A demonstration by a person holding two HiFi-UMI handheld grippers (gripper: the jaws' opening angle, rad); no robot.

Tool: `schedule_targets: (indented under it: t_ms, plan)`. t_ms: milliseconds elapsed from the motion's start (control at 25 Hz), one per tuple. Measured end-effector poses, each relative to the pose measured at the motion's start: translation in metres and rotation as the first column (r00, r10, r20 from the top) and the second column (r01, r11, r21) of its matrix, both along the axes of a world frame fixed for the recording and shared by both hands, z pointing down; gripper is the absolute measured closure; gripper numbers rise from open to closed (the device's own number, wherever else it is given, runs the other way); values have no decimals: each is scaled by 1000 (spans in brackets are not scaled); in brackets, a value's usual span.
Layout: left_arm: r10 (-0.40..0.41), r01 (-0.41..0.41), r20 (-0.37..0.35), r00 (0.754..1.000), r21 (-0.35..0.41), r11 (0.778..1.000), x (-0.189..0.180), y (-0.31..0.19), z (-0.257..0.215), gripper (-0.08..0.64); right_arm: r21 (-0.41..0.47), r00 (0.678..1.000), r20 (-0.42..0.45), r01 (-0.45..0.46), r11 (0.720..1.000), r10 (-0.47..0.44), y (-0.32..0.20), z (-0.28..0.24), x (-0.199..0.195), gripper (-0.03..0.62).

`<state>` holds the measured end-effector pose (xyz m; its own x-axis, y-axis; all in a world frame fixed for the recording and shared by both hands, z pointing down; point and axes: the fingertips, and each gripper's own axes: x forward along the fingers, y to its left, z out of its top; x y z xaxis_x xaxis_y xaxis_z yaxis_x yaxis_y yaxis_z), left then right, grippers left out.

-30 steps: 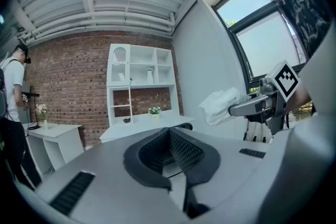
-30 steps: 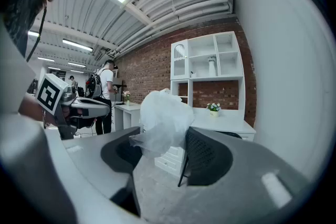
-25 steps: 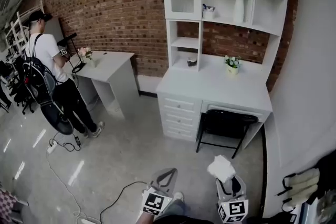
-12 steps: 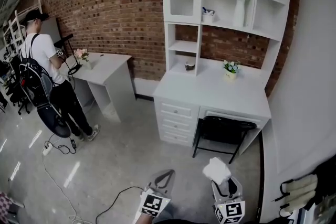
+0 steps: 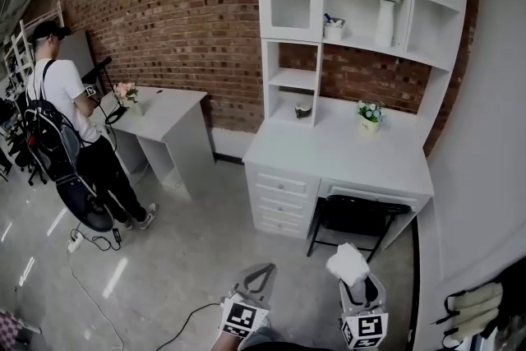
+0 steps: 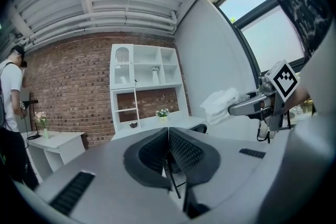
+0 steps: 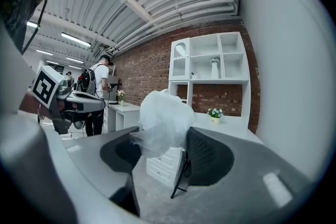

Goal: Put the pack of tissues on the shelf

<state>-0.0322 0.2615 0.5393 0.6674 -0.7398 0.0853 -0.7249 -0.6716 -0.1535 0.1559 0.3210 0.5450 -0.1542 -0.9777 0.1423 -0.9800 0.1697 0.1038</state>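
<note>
A white pack of tissues (image 5: pixel 347 264) (image 7: pixel 160 122) sits pinched between the jaws of my right gripper (image 5: pixel 360 288) (image 7: pixel 160 152), held low over the floor in front of the black chair (image 5: pixel 353 215). The pack also shows in the left gripper view, pack of tissues (image 6: pixel 222 104). My left gripper (image 5: pixel 256 281) (image 6: pixel 168 145) hangs beside it, its jaws pressed together with nothing in them. Ahead stands the white desk with a shelf unit (image 5: pixel 362 4) (image 7: pixel 210 68) (image 6: pixel 143 78) against the brick wall; its cubbies hold a white vase (image 5: pixel 385 16) and a small cup (image 5: pixel 332 29).
A small flower pot (image 5: pixel 369 113) and a dark bowl (image 5: pixel 302 110) rest on the desk top (image 5: pixel 329 148). A second white desk (image 5: pixel 164 115) stands at left, where a person with a backpack (image 5: pixel 62 123) works. Cables (image 5: pixel 99 284) trail over the glossy floor. A white wall (image 5: pixel 485 136) closes the right side.
The view has shifted slightly, with the desk and shelf unit now a little nearer and to the right. Both grippers keep their places low in view, the right one still holding the tissues.
</note>
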Motion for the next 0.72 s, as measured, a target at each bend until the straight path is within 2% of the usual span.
schedule_targets:
  t_ms: [280,720]
  plan:
    - [19,-20,19,1000,28,999,-12,-47,-12,549,6,999,-30,-29,1000,29,-41,-5,-7,351]
    - [90,-91,28,996,35,995,-36,-102,-14,549,29,987,-130,-89,996,92,-93,-15,-31,351]
